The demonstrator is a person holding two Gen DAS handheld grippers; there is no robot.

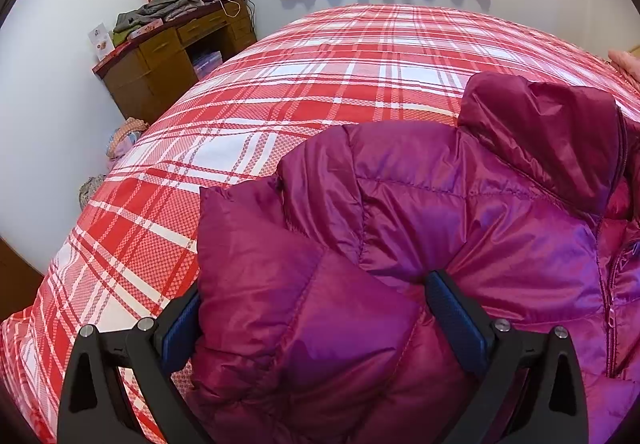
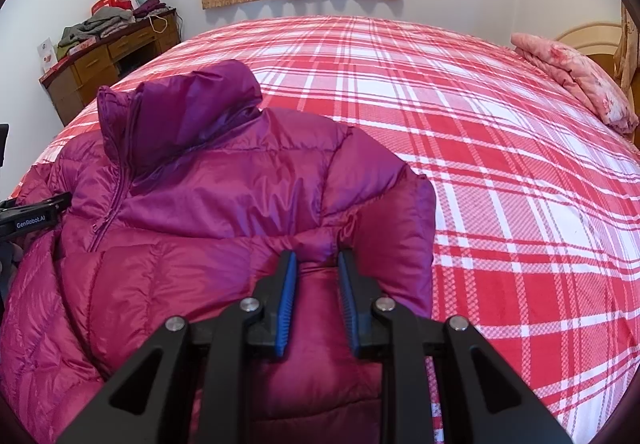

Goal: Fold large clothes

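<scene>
Left wrist view: shiny magenta quilted down jacket (image 1: 440, 224) spread front-up on red-and-white plaid bedspread (image 1: 280, 92), collar pointing away toward the curtained wall. Left gripper (image 1: 316, 308) standing wide, puffy sleeve filling the gap between blue pads; real pinch or only contact, cannot tell.

Right wrist view: right gripper (image 2: 316, 264) set narrow, pinching a ridge of the other sleeve near the armpit. Jacket body stretching ahead and leftward, long axis running away from both grippers, each equally near its own sleeve.
</scene>
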